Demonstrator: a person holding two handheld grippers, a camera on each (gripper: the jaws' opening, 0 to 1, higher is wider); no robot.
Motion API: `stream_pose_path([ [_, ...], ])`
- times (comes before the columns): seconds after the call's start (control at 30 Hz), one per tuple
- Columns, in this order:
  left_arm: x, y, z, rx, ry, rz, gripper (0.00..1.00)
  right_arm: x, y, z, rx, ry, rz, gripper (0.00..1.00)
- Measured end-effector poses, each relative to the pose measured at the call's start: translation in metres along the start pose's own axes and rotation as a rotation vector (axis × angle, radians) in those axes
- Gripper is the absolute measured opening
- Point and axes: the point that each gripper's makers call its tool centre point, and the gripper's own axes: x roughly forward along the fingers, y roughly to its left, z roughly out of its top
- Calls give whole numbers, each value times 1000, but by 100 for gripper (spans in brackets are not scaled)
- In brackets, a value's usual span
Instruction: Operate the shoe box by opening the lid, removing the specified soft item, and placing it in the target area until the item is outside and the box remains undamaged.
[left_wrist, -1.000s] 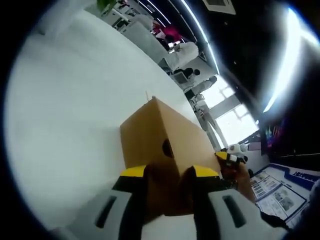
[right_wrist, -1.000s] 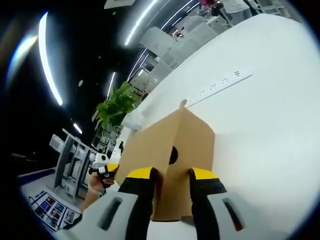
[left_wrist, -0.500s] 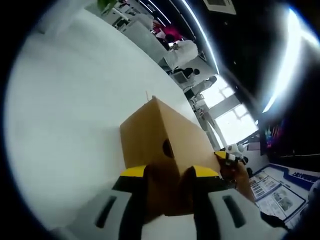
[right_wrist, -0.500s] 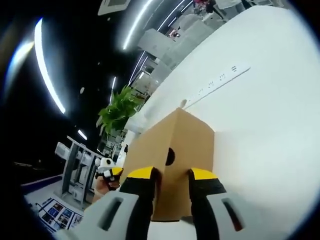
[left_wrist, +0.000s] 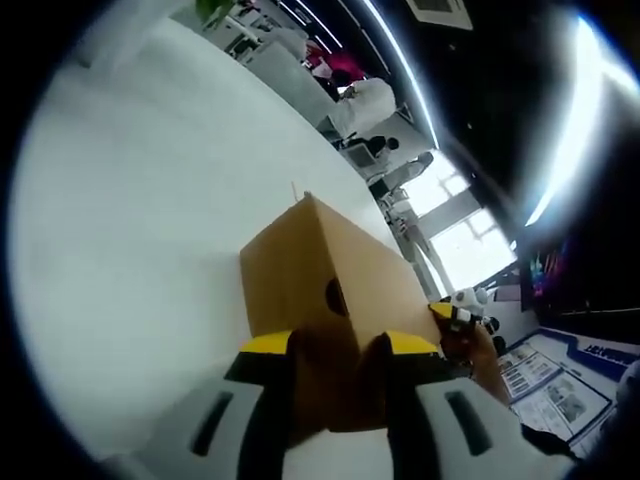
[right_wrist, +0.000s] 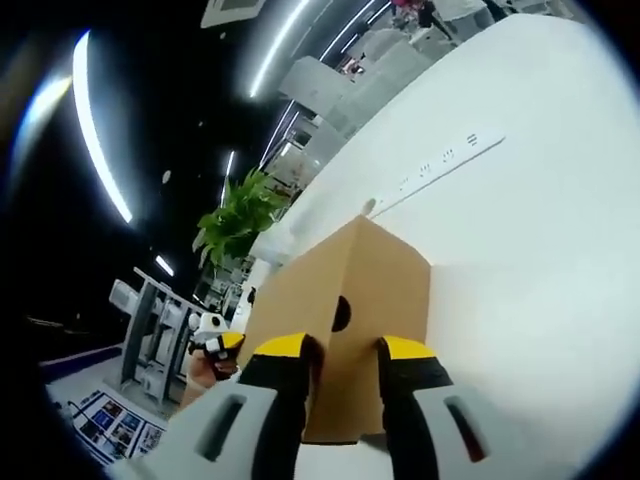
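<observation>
A brown cardboard shoe box (left_wrist: 320, 270) with a round hole in its end stands on the white table (left_wrist: 120, 230). In the left gripper view my left gripper (left_wrist: 340, 350) is shut on the box's near end, its yellow-tipped jaws pressed on either side. The right gripper (left_wrist: 460, 318), held by a hand, shows at the box's far end. In the right gripper view the same box (right_wrist: 370, 280) rises between my right gripper's (right_wrist: 343, 350) jaws, which are shut on its end below the hole. The left gripper (right_wrist: 212, 343) shows beyond the box's other end. The box's inside is hidden.
A white power strip (right_wrist: 440, 165) lies on the table behind the box. A green plant (right_wrist: 238, 215) stands past the table's edge. People (left_wrist: 365, 100) sit at desks far off. Printed posters (left_wrist: 550, 385) lie low at the right.
The right gripper view has tilted slightly and back. The box and both grips look the same.
</observation>
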Motion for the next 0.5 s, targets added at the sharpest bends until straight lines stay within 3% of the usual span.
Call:
stream_pose_path([
  [0.5,0,-3,-8,8,20,-6,33,-8,2,-9,0,14,-14,25],
])
